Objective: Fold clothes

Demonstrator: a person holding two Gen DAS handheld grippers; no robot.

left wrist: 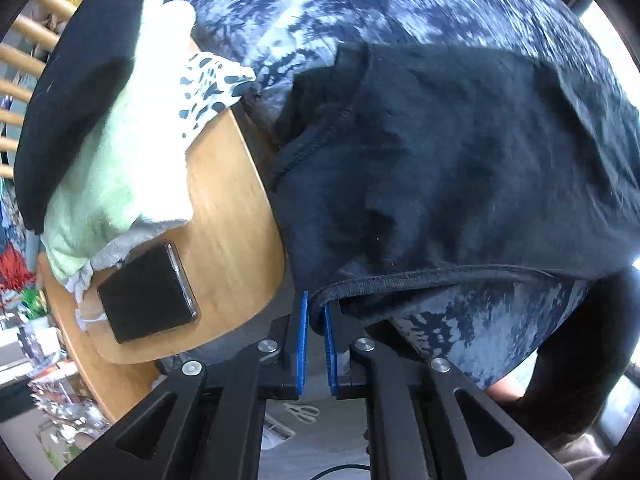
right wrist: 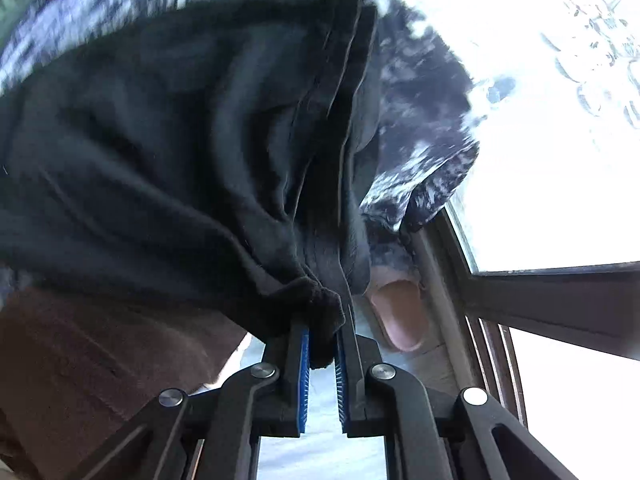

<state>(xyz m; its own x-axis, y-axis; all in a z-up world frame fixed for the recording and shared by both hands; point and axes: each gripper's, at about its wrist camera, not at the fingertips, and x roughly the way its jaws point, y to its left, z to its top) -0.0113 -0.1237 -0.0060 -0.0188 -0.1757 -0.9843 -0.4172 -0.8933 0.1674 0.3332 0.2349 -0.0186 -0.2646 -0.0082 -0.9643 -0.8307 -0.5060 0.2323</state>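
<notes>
Black fleece garment (left wrist: 460, 168), held off the round wooden table (left wrist: 228, 216) at left, hem pinched by left claw (left wrist: 316, 320) and right claw (right wrist: 322, 340), both clenched; thin bites may slip.

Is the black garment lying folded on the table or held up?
Held up, unfolded: the left gripper and right gripper each pinch the black garment, hanging off the table.
</notes>
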